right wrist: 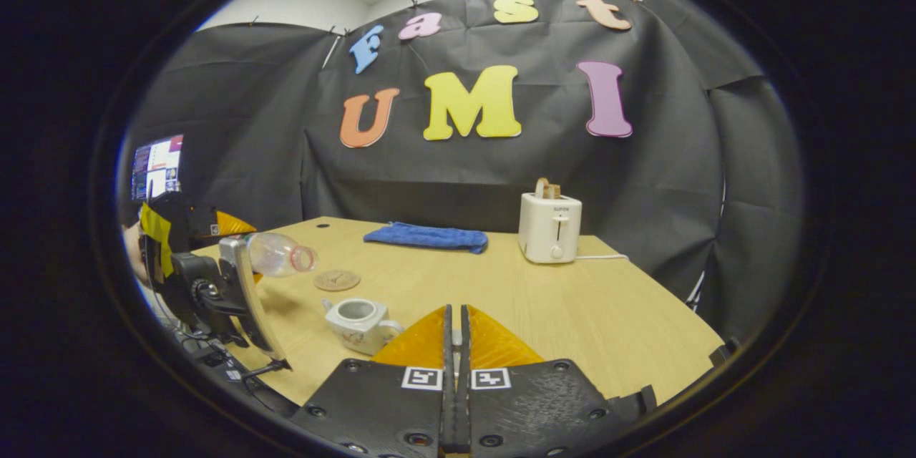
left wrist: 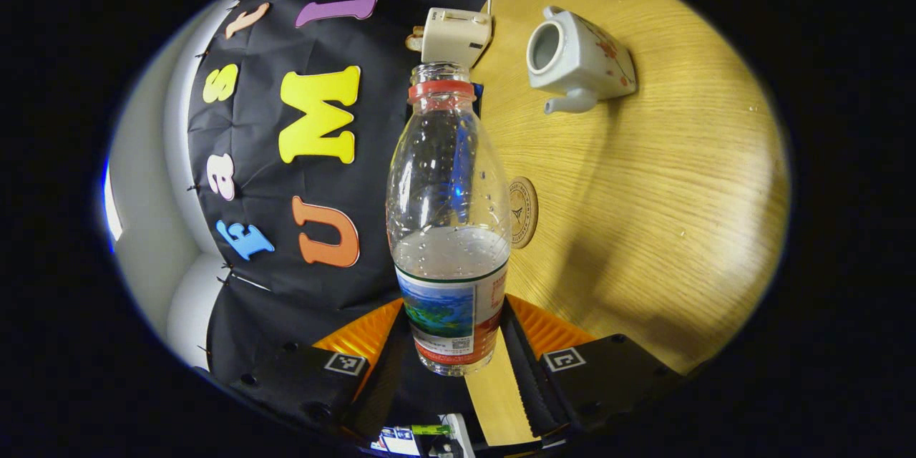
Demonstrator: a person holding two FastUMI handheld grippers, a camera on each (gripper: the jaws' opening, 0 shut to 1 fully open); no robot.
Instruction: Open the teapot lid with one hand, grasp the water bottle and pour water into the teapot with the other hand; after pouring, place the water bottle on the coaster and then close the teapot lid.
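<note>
Above the table (right wrist: 572, 300), the left gripper (left wrist: 458, 365) has its jaws clamped on the water bottle (left wrist: 449, 229), long axis lying level, uncapped neck toward the toaster (right wrist: 549, 227). Teapot (right wrist: 358, 322) stands lidless below. Right gripper (right wrist: 456, 351) jaws closed together.

At the bottom of the right gripper view, the right gripper (right wrist: 455, 343) has black screw-studded plates, ribbed orange wedges and two square black-and-white tags. At far left, the left gripper (right wrist: 240, 279) carries yellow tape and black cables.
</note>
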